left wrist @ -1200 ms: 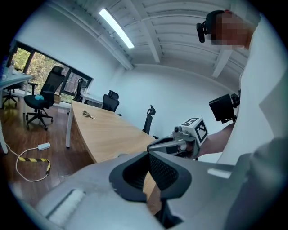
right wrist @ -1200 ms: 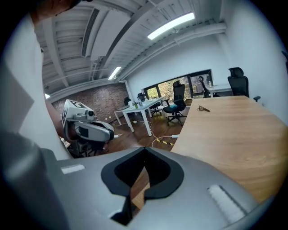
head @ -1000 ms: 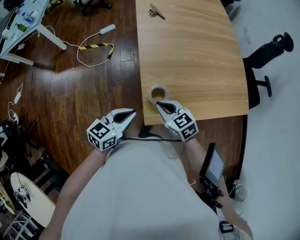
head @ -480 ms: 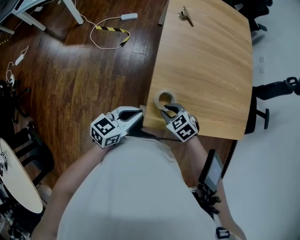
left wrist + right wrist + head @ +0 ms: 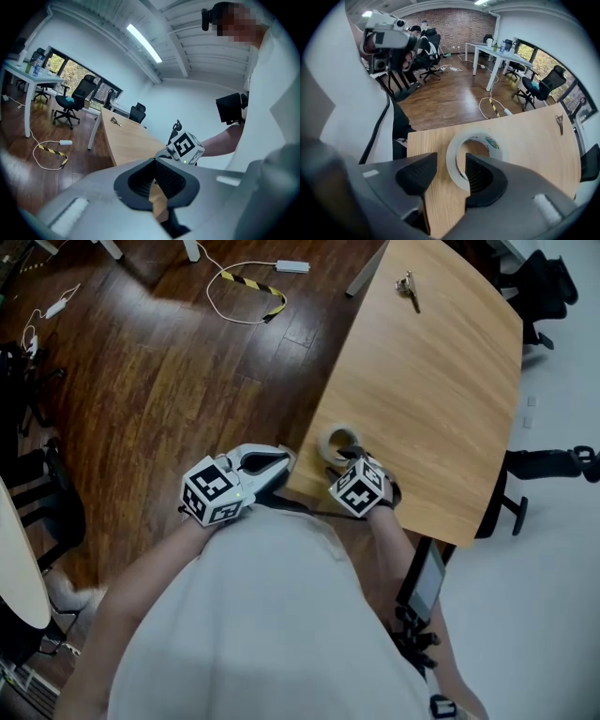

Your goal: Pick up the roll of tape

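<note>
Two hand-held grippers sit low in the head view, each carrying a cube of black-and-white squares. The left hand-held gripper (image 5: 286, 460) hangs just off the near corner of the bench (image 5: 441, 381), over dark glossy floor planks (image 5: 169, 381). The right hand-held gripper (image 5: 345, 457) points steeply down at the roll of tape (image 5: 339, 442). The roll is a flat whitish ring lying close to the bench's near-left corner. The bench top is pale wood grain with rounded corners. A small metal object (image 5: 407, 285) lies at its far end, well apart from the roll. A white cable (image 5: 246, 282) with a yellow-and-black striped stretch loops on the floor.

In the left gripper view the smooth grey jaws with black ribbed pads meet at their tips, closed and empty. The bench edge and the other gripper's cube show beyond them. A black office chair (image 5: 70, 101) stands beside a white desk (image 5: 28, 70) near the windows.

In the right gripper view the jaws stand apart and have just been opening. One ribbed pad is over the roll's hole and the other is outside the ring. The near wall of the roll lies between them, and neither pad presses on it
</note>
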A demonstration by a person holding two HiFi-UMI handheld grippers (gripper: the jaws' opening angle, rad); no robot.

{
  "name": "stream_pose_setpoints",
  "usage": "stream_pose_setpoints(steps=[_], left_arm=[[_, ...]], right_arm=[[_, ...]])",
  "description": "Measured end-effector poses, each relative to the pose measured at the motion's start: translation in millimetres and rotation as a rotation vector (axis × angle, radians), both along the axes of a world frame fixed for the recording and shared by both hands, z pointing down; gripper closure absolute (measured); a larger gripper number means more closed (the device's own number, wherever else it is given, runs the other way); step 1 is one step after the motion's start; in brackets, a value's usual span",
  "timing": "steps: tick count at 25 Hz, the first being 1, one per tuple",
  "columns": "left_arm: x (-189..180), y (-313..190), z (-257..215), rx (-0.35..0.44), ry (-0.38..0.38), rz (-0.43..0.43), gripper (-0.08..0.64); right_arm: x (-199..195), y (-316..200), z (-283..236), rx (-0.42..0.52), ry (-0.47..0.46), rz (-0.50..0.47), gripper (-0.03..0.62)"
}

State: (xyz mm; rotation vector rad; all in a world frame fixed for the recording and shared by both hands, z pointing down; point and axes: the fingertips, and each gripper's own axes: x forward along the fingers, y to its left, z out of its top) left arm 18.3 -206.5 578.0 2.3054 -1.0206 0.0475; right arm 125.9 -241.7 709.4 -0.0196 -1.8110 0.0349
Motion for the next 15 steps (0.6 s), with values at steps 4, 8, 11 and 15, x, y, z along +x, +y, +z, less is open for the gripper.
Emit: stream_pose_setpoints(steps=[4, 8, 11, 15], left_arm=[[-12, 6, 3, -0.008, -0.001, -0.061, 0.554], [-21, 15, 6, -0.017, -0.009, -0.11, 0.554], [-28, 19, 7, -0.02, -0.022, -0.146, 0.554], [-30, 21, 6, -0.023, -0.033, -0.176, 0.554]], right_arm=[[-1, 2, 16, 0.0, 0.091, -0.102, 0.405], [1, -3, 28, 0.002, 0.159, -0.168, 0.405], [1, 0, 35, -0.022, 0.191, -0.217, 0.414], [2, 1, 42, -0.044, 0.218, -0.254, 0.449]])
